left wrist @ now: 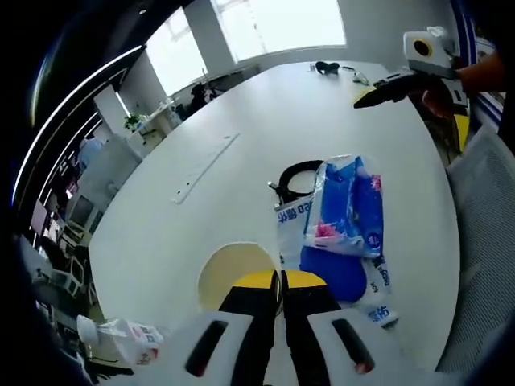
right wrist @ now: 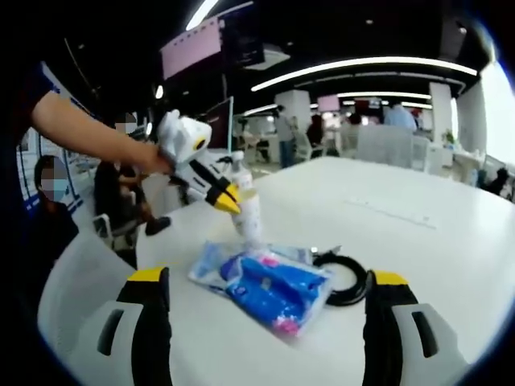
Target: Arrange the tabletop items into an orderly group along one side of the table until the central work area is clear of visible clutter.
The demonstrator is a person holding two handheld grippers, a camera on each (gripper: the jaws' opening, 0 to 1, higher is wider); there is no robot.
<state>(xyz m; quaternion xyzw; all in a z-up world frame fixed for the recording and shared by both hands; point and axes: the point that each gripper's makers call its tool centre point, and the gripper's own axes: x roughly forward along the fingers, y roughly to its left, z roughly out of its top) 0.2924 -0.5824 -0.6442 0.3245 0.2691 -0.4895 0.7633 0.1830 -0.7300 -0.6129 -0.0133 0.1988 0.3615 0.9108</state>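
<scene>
While the right gripper (right wrist: 265,301) is hovering with jaws spread wide, the blue tissue pack (right wrist: 269,291) is lying between them on the white table (right wrist: 418,233), touching a black cable (right wrist: 348,277); the left gripper (left wrist: 281,291) is pinched closed just before the pack.

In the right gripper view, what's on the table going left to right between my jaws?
Left gripper coming in from the left, then white bottle, blue plastic packet, black cable coil.
</scene>
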